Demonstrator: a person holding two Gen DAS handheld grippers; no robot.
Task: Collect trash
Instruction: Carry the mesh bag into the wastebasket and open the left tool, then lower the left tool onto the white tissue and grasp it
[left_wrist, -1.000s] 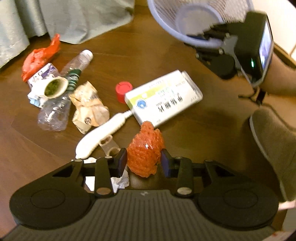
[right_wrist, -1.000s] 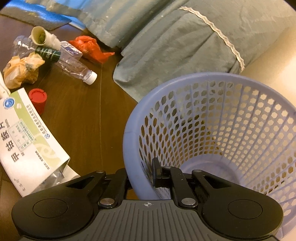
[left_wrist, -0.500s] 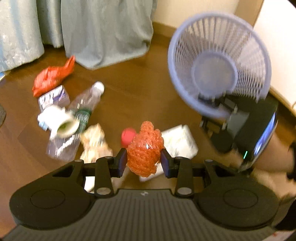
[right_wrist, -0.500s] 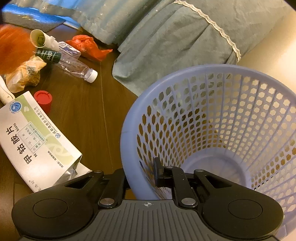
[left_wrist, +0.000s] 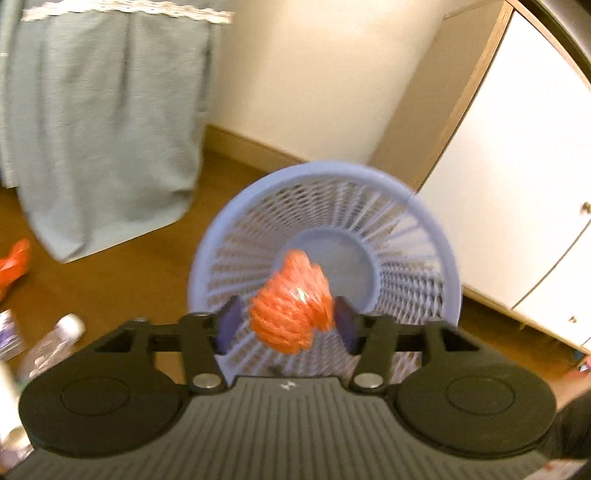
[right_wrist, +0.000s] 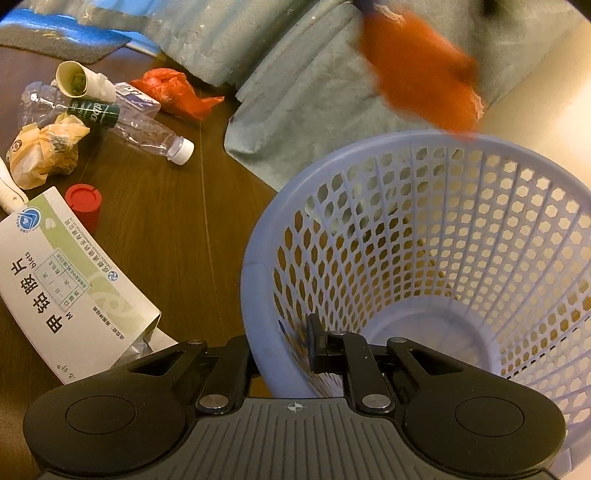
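Observation:
An orange mesh ball (left_wrist: 291, 310) sits between the jaws of my left gripper (left_wrist: 286, 325), right over the mouth of the lilac plastic basket (left_wrist: 406, 206). The jaws are opening: a gap shows between the left pad and the ball, which still hangs there. In the right wrist view the same ball (right_wrist: 421, 74) is a blurred orange shape above the basket's far rim. My right gripper (right_wrist: 282, 343) is shut on the basket's near wall (right_wrist: 258, 258), one finger inside and one outside. Nothing lies in the basket.
Trash lies on the brown wooden floor to the left: a white medicine box (right_wrist: 74, 288), red cap (right_wrist: 83, 201), clear bottle (right_wrist: 147, 133), crumpled paper (right_wrist: 44, 151), red bag (right_wrist: 173, 92), paper cup (right_wrist: 77, 79). A grey-green bed skirt (left_wrist: 103, 147) hangs behind; white cabinet doors (left_wrist: 517, 184) stand right.
My left gripper rose from the floor trash and swung over the basket with the orange ball, and its jaws have widened off the ball. The right gripper kept its grip on the basket.

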